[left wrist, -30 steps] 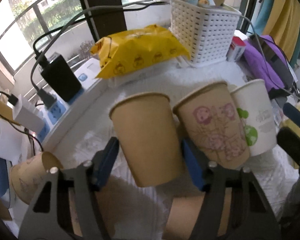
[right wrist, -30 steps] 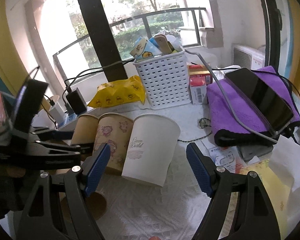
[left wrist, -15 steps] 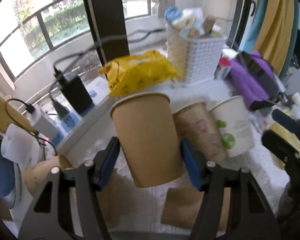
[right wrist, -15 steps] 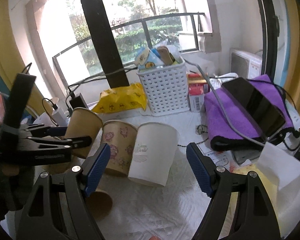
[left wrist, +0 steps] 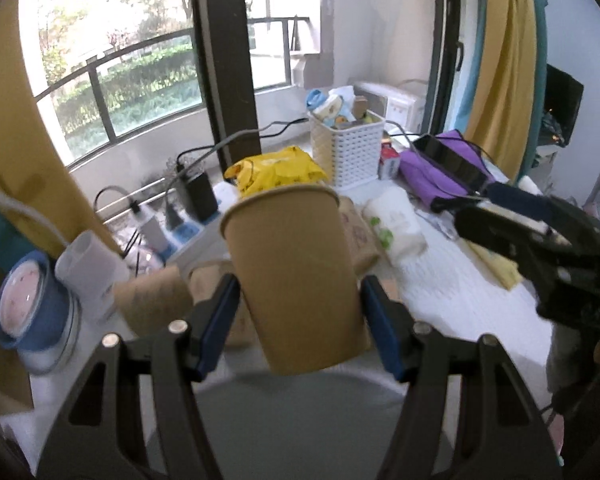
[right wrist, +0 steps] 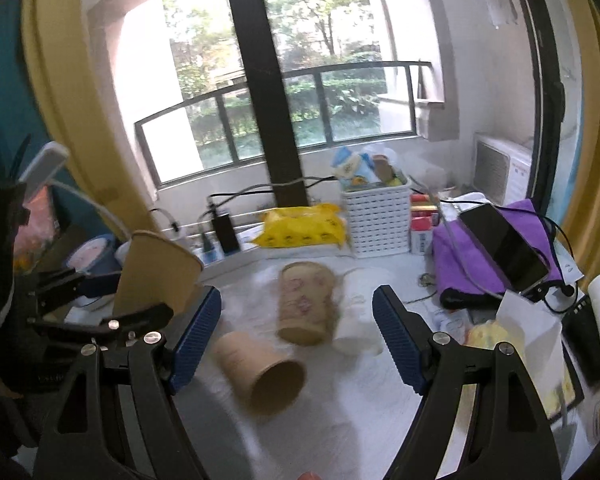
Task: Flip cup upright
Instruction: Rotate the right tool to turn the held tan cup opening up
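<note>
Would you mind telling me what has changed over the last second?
The left tool, shut on the plain brown cup throughout, has lifted it off the table, away from the printed cup and white cup. Those cups stayed put. The right tool remains open and empty.

Bare white cloth (right wrist: 384,392) lies open in front of the patterned cup (right wrist: 305,306), which lies on its side. Left of it a plain brown cup (right wrist: 260,372) lies mouth outward; touching its right side, a white cup (right wrist: 358,312) (blurred). Behind it the yellow packet (right wrist: 302,226) and white basket (right wrist: 376,218) close off the window side. The purple towel (right wrist: 460,268) blocks the right.
</note>
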`<state>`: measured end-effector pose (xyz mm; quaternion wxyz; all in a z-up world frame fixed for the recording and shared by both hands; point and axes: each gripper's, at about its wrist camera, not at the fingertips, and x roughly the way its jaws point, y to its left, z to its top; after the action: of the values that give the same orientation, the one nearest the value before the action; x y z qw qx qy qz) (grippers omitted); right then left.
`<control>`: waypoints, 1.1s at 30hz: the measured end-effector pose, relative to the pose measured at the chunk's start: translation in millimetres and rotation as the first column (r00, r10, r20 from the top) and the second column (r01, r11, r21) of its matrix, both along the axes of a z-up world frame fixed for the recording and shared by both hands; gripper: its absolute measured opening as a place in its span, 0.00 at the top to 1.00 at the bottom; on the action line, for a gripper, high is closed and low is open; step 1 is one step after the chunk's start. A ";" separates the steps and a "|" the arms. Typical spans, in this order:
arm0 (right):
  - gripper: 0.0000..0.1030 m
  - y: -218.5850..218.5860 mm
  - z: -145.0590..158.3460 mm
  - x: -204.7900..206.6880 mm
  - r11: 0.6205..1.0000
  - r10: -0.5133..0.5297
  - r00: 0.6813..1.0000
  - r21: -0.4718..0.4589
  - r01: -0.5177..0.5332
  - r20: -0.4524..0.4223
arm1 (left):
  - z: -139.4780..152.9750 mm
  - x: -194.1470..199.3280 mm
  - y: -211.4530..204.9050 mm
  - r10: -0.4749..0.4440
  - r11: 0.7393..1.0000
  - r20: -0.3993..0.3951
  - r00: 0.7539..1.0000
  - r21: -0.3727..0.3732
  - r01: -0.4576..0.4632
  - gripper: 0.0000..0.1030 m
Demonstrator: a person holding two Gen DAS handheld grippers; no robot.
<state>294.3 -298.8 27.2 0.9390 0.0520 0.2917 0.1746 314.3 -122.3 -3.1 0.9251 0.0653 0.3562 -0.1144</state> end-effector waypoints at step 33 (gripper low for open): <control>0.22 131.3 -3.6 -201.4 0.901 0.430 0.891 0.129 -0.413 -0.149 | -52.5 -279.7 54.7 0.001 0.993 0.289 0.957 -0.110 0.032 0.38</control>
<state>92.9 -167.5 23.6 0.8461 0.0464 0.3684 0.3825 34.6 -67.7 -55.6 0.9684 0.0315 0.2101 -0.1309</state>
